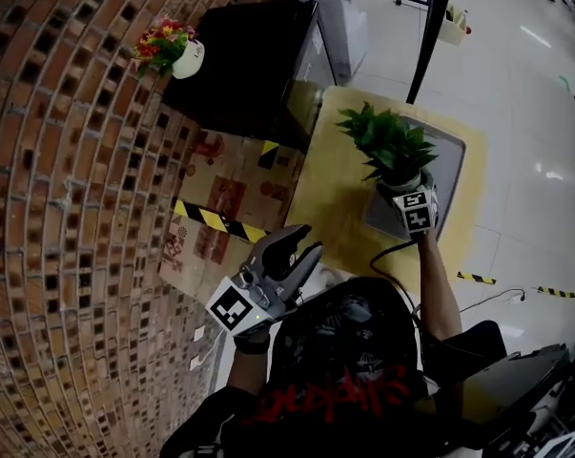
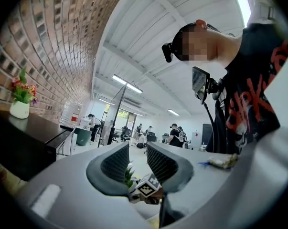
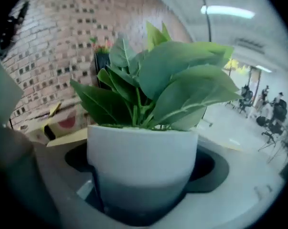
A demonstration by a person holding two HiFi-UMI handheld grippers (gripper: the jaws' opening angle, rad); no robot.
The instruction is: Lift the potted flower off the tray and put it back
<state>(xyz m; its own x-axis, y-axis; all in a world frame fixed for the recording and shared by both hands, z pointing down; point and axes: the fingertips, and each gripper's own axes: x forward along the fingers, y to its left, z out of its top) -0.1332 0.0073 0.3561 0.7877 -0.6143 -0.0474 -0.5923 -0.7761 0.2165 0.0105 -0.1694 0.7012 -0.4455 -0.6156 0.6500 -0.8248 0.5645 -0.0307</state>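
Head view: right gripper sits at the table's 3 o'clock side, clamped on the white pot of the potted plant. Plant stands upright over the grey tray, towards the tray's near-left part. Can't tell whether the pot base touches the tray or is just off it. Leaves spread towards 12 o'clock from the gripper, and its marker cube is just below the pot, at 6 o'clock.

Left gripper is well apart from the plant, at 7 o'clock of it, off the table's near-left corner and tips pointing to 1 o'clock. A cardboard box with a black-yellow tape strip lies just beside the table at 9 o'clock. A black cabinet is at 11 o'clock, with a small flower bouquet pot on its far-left corner. A brick wall fills the left.

Right gripper view: the pot fills the space between the jaws, both sides pressed on its lower grey part, white band above. Broad green leaves rise at 12 o'clock.

Left gripper view: jaws are a modest gap apart with nothing held. Thru the gap the other gripper's marker cube and a bit of leaf show far off. The person's black shirt w/ red print is at 3 o'clock.
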